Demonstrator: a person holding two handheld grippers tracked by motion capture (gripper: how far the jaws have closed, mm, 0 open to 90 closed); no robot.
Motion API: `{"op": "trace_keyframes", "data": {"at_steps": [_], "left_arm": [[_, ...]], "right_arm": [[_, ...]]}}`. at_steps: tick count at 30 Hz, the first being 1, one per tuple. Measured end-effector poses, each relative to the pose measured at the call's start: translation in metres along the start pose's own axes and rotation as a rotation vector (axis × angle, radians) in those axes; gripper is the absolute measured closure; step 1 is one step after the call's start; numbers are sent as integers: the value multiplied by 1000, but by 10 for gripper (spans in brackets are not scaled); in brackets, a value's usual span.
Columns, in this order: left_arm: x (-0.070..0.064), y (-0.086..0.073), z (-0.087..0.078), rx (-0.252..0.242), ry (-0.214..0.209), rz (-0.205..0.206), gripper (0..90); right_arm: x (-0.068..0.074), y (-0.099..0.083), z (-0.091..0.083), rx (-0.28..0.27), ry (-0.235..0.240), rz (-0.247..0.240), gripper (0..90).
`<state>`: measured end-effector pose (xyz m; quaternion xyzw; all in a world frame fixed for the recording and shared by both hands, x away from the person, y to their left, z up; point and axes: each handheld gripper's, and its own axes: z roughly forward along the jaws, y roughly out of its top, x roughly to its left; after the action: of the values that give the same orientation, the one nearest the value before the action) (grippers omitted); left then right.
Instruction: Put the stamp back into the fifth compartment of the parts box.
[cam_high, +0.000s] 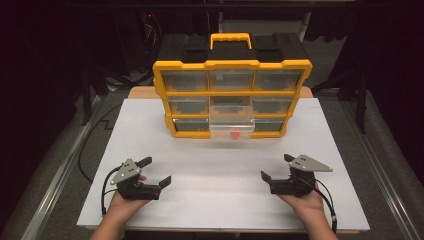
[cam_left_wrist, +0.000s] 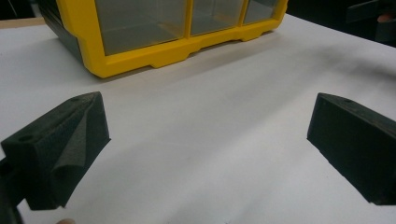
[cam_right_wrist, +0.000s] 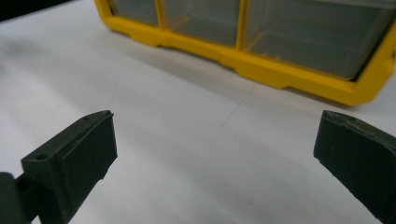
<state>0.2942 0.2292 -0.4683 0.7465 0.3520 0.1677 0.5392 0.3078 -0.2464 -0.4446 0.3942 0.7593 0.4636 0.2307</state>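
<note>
Two black two-jaw grippers rest low at the near edge of a white rectangular worktop (cam_high: 150, 120), each cradled from below in a person's upturned hand, forearms entering from the near side. The left gripper (cam_high: 156, 171) sits at the near left, jaws spread wide with nothing between them, angled forward and inward toward the middle of the worktop; a black cable loops from its rear. The right gripper (cam_high: 276, 167) mirrors it at the near right, jaws likewise spread and empty, angled inward, a grey three-cornered plate on top. In the left gripper view, the foam-faced jaws frame bare white surface, with the cabinet's lower corner beyond. Well apart from both grippers, at the far centre of the worktop, stands an upright yellow-framed plastic organiser cabinet (cam_high: 232, 64) with three rows of three clear drawers and a yellow carry handle on top, its long axis running across the worktop and its drawer fronts facing the person. The clear bottom-middle drawer (cam_high: 232, 126) is pulled out toward the person, and a small red object (cam_high: 233, 134) lies inside it near the front. Bare worktop lies between the grippers and the drawer.
</note>
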Motion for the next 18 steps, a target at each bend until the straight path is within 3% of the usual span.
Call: {"op": "trace_keyframes", "data": {"at_steps": [2, 4, 7, 10, 13, 18], "left_arm": [[1, 0, 0, -5, 1, -6, 2], [0, 0, 1, -5, 7, -2, 2], [0, 0, 2, -1, 17, -9, 2], [0, 0, 2, -12, 29, -20, 2], [1, 0, 3, -16, 38, -33, 2], [0, -1, 2, -16, 43, -23, 2]], "right_arm": [[-3, -5, -9, -48, -9, 11, 1], [-5, -11, -15, -70, -34, -18, 1], [-9, -14, -17, -59, -27, -37, 1], [-13, -17, -17, -74, -19, 7, 1], [-12, -18, -15, -75, -24, 17, 1], [-11, -16, -12, -66, -24, -7, 1]]}}
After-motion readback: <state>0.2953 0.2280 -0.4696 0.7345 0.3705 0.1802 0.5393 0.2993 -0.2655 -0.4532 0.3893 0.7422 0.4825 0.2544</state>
